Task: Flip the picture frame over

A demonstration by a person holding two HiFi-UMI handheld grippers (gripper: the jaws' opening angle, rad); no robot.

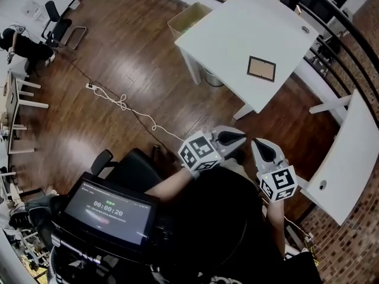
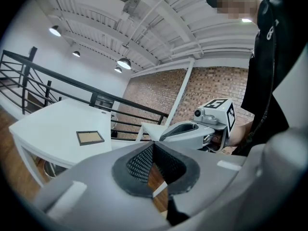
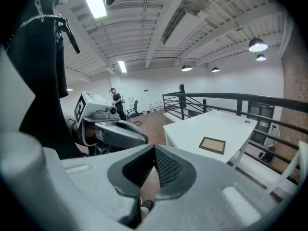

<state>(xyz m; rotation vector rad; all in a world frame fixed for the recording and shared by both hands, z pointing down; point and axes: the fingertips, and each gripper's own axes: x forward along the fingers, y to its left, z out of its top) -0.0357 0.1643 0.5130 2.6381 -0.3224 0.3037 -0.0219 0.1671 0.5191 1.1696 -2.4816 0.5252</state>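
Note:
A small picture frame [image 1: 261, 68] with a dark rim and a tan panel lies flat on the white table [image 1: 237, 28], near its front right corner. It also shows in the left gripper view as the frame [image 2: 90, 137] and in the right gripper view as the frame [image 3: 212, 145]. My left gripper [image 1: 241, 138] and right gripper [image 1: 256, 143] are both shut and empty. They hang side by side over the wood floor, well short of the table. Each shows in the other's view: the right gripper [image 2: 166, 136], the left gripper [image 3: 144, 139].
A cardboard box [image 1: 188, 18] stands at the table's left end. A second white table [image 1: 349, 158] sits at the right. A black railing [image 1: 349, 37] runs behind both. A white cable [image 1: 127, 108] trails over the floor. A monitor [image 1: 109, 209] hangs on my chest.

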